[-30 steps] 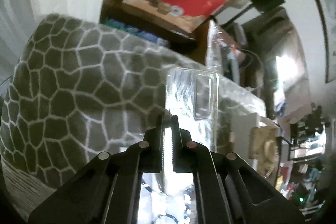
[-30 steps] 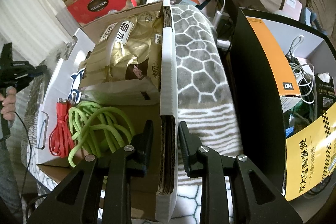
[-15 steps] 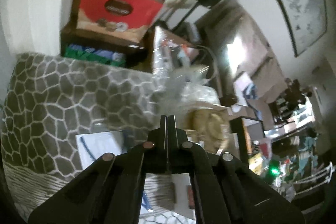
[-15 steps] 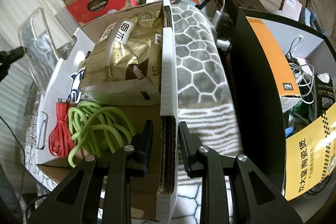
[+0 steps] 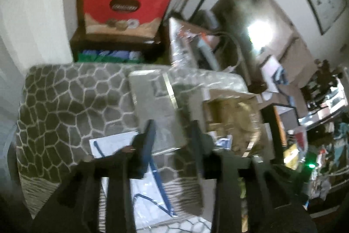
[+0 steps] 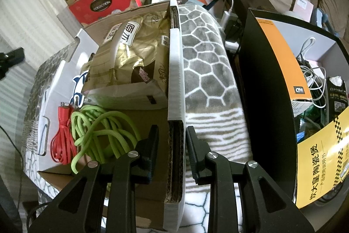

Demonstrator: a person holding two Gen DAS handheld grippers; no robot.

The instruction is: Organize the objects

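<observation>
Clear case [image 5: 157, 110] | blurred | between parted left tool [image 5: 173, 132] fingers

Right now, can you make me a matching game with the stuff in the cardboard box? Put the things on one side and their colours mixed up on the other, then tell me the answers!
Things:
1. rope
2. flat cable
3. crinkly bag
4. dolphin picture

Colours:
A. gold
B. blue
C. bright green
D. red

Right pairs: 1-C, 2-D, 3-A, 4-B.

All four are seen from the right wrist camera: the first three lie inside the cardboard box, and the dolphin picture is printed on its white flap.
</observation>
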